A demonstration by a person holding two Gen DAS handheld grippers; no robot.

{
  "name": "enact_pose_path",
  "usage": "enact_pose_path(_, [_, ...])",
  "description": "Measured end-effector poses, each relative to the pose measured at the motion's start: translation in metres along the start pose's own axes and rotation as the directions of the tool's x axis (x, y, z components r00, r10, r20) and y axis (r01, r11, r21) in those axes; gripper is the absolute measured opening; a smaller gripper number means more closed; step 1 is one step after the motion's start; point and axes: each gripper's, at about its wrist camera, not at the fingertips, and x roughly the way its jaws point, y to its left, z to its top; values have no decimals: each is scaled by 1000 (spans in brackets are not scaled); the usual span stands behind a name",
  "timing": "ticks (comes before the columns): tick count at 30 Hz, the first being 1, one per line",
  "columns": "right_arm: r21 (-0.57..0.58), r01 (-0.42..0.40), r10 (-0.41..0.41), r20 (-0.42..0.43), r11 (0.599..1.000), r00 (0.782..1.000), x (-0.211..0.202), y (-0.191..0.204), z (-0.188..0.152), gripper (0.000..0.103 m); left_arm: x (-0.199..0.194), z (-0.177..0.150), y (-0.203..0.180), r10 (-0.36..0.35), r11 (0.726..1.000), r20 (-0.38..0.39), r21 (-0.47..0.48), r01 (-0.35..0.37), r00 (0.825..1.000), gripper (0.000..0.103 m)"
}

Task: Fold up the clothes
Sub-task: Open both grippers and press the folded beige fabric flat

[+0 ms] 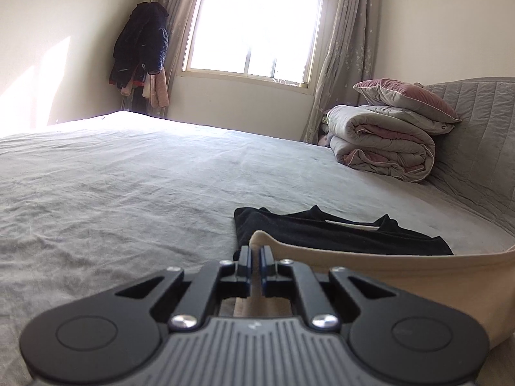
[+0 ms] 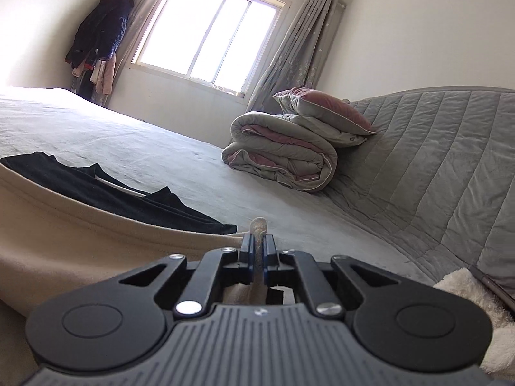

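Observation:
A beige garment (image 1: 402, 276) is stretched between both grippers above the grey bed sheet (image 1: 112, 177). My left gripper (image 1: 256, 251) is shut on one corner of it, and the cloth runs off to the right. My right gripper (image 2: 258, 241) is shut on the other corner, with the beige garment (image 2: 80, 241) sagging away to the left. A folded black garment (image 1: 338, 231) lies flat on the bed just beyond the held edge; in the right wrist view the black garment (image 2: 128, 193) sits left of the gripper.
A rolled grey and pink quilt (image 1: 383, 144) with a pillow (image 1: 408, 96) on top rests against the quilted headboard (image 2: 434, 160). Coats (image 1: 141, 51) hang in the corner by the window (image 1: 254, 29). A fluffy white item (image 2: 476, 308) and a dark flat object (image 2: 492, 286) lie at lower right.

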Motion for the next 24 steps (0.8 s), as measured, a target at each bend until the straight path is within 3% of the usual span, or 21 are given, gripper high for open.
enact_pose_path(6, [-35,32,-30,41,999,999,24,1,6,5,15,12,-6,17,999,64,36,-19,998,5])
enact_pose_path(11, [-63,15,-16,-2,998,1000,46,7,-1,5,39,6,-9,42,998,-5,41,-41,999,6])
enact_pose_path(14, [-84,-37,27,-124,996,992,62,12,-11,5,59,-3,-9,68,996,-131,64,-60,989,12])
enact_pose_path(17, [-69,-96,74,-273,993,959,78,15,-22,6,66,-6,-4,77,997,-198,46,-69,977,21])
enact_pose_path(19, [-33,-89,76,-283,995,956,78,10,-21,17,63,-3,-3,89,996,-191,41,-83,978,32])
enact_pose_path(21, [24,-75,79,-281,997,956,74,2,-16,38,58,1,-3,96,995,-187,32,-92,978,33])
enact_pose_path(24, [143,-86,125,-291,986,949,69,-12,-7,38,50,7,-5,84,996,-171,15,-83,982,34])
